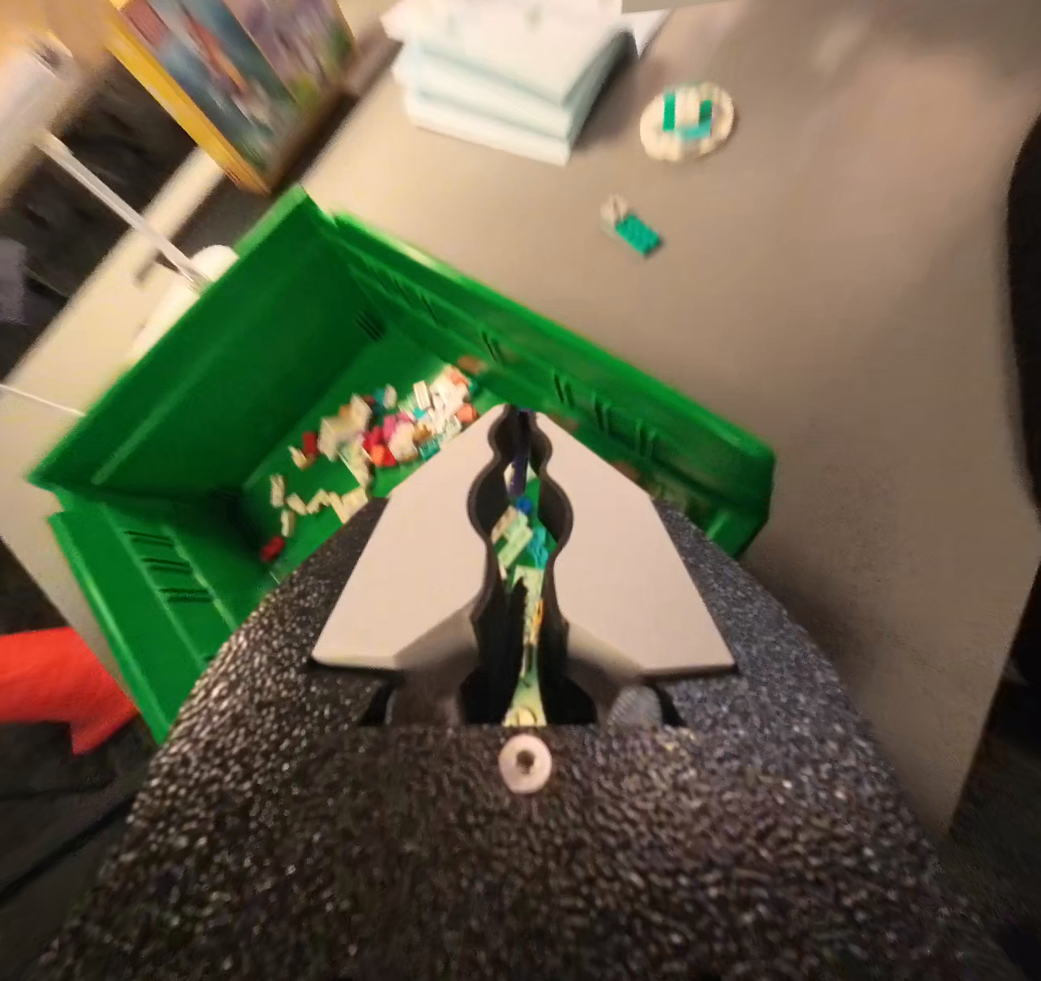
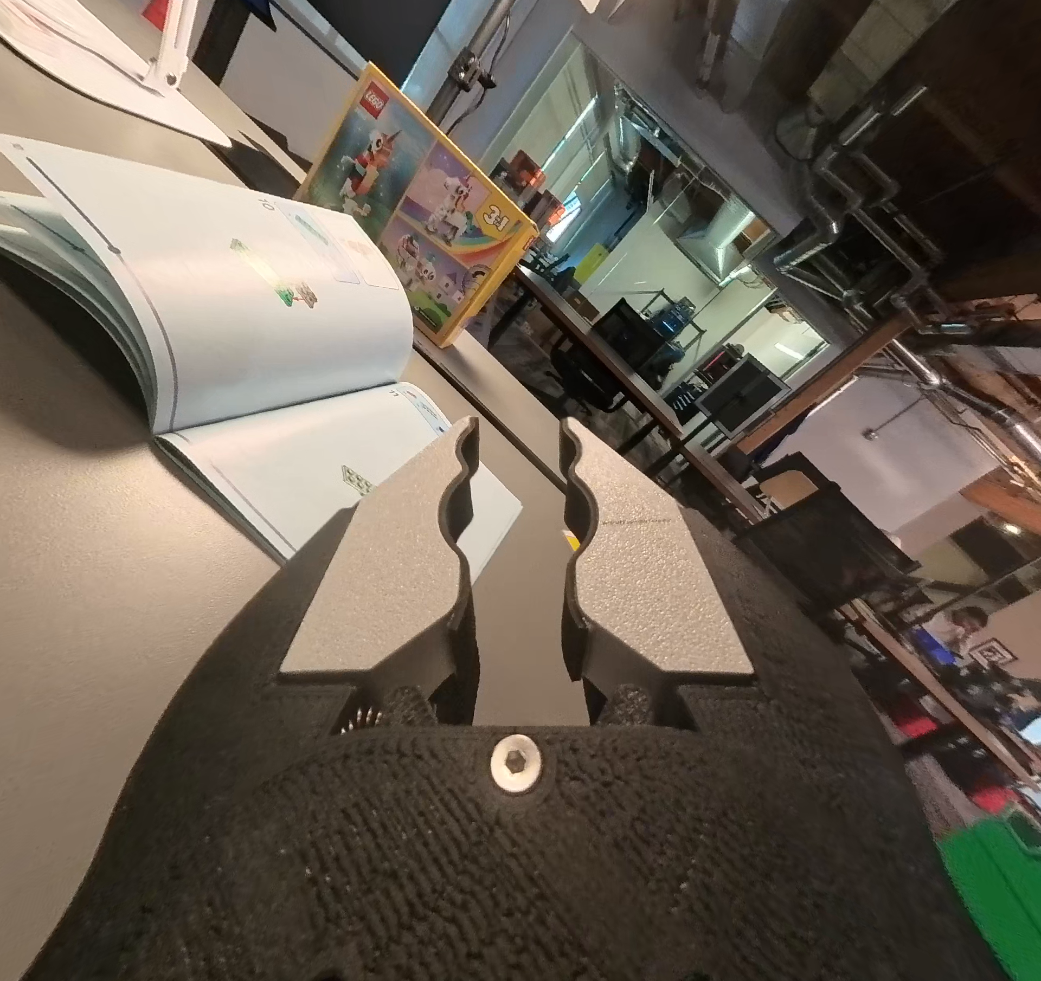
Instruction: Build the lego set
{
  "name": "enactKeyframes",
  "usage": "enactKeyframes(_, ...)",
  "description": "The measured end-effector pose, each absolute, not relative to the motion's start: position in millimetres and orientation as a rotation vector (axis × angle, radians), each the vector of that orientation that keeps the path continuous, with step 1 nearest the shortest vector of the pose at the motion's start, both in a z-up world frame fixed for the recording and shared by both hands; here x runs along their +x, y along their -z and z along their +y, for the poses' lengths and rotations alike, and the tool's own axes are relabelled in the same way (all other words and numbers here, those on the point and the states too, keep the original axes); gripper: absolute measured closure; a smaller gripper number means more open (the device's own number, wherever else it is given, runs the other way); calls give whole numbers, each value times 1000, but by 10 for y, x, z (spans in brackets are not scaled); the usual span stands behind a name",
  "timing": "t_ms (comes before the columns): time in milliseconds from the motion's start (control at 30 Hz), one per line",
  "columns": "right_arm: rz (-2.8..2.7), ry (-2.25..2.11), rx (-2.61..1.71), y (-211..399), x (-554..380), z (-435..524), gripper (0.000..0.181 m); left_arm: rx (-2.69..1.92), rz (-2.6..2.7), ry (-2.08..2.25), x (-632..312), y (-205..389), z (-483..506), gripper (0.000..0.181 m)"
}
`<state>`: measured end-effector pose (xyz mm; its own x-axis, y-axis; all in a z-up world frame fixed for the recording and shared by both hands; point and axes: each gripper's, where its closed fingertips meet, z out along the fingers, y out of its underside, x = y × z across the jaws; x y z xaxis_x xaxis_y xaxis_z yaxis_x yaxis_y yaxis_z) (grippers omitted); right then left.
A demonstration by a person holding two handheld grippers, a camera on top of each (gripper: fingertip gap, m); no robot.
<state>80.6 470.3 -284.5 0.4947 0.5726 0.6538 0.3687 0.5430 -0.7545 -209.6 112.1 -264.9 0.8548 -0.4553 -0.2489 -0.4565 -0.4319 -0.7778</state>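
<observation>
My left gripper [image 1: 518, 419] hangs over a green bin [image 1: 225, 391] that holds a pile of loose bricks [image 1: 394, 436]. Its jaws are nearly closed, and a thin purple piece [image 1: 519, 467] seems pinched between the tips; the view is blurred. On the grey table [image 1: 817, 391] beyond lie a round tan plate with teal bricks on it [image 1: 687, 120] and a small teal brick with a white piece [image 1: 634, 230]. My right gripper [image 2: 515, 441] is open and empty, low over the table, and points toward the open instruction booklet [image 2: 253, 306].
The set's yellow box [image 2: 428, 210] stands at the table's far edge; it also shows in the left wrist view [image 1: 225, 53]. The booklet [image 1: 507, 81] lies behind the round plate. A white stand [image 2: 174, 25] rests on a sheet. A corner of the green bin [image 2: 991, 864] shows at lower right. My hands' fingertips stand some 45 cm from each other.
</observation>
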Motion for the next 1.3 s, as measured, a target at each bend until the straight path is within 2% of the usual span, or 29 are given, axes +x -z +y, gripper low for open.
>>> enactKeyframes(167, -1083, -259, -1053, 2825, 815, 4672, 155, -1903, 542, 56, -1457, 2059, 1147, 181)
enactKeyframes(333, -1060, -385, -1032, 2754, 821, 4596, 155, -1813, 594, -76, -761, 2005, 1416, 181)
enactKeyframes(433, -1075, -431, -992, 2722, 798, 4506, 155, -1733, 632, -112, -424, 2185, 1706, 181)
enactKeyframes(533, -1098, -463, -954, 2710, 776, 4411, 156, -1774, 701, -400, -429, 2682, 1970, 181)
enactKeyframes(700, -1114, -482, -915, 2687, 752, 4332, 157, -1844, 865, -629, -302, 3336, 1987, 181)
enactKeyframes(933, -1142, -604, -865, 2651, 678, 4113, 157, -1808, 1094, -775, -125, 3604, 1927, 181)
enactKeyframes(1200, -1182, -713, -816, 2634, 627, 3936, 156, -1941, 1125, -508, -20, 3743, 1848, 181)
enactKeyframes(1300, -1172, -741, -817, 2616, 631, 3930, 157, -2006, 1036, -341, 3, 3698, 1796, 165)
